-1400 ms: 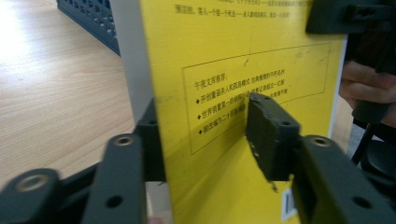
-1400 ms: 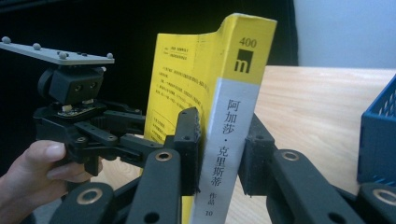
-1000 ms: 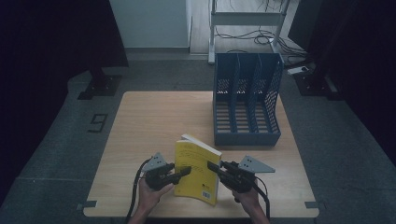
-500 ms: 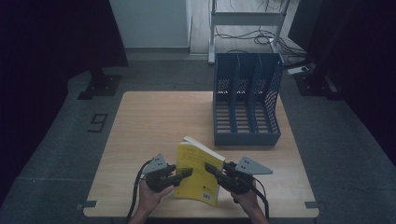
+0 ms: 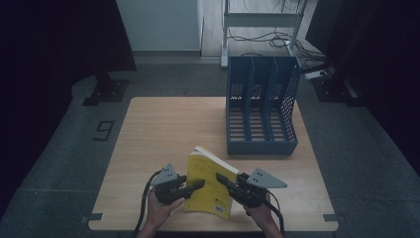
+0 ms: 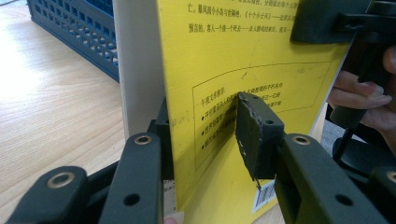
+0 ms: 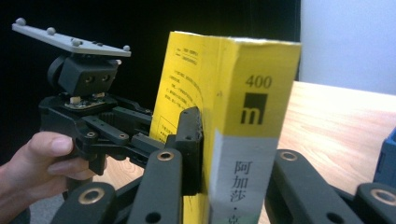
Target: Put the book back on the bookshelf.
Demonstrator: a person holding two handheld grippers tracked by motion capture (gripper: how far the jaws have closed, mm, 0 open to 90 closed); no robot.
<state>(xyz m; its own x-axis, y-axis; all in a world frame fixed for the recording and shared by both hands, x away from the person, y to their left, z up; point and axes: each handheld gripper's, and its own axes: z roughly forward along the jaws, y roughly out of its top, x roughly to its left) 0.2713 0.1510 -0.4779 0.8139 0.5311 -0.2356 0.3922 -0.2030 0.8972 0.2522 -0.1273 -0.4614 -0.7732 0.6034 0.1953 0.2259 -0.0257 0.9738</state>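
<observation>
Both grippers clamp the yellow book (image 5: 210, 184), held up off the table (image 5: 163, 129) near its front edge. The left gripper (image 5: 194, 185) pinches one side, the right gripper (image 5: 224, 180) the spine side; the blue file rack (image 5: 261, 111) stands well behind

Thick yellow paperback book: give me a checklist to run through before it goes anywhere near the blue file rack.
1. Right gripper clamped across the thick yellow paperback book at its spine end: ok.
2. Left gripper gripping the book's cover: ok, one pad lies on the yellow face, the other sits behind the book.
3. Book lifted up on edge, tilted, above the light wooden table: ok.
4. Slots of the blue plastic three-slot file rack free: ok, all three look empty.
5. Table between book and rack free of obstacles: ok.
6. Book's lower edge off the table: cannot tell.
</observation>
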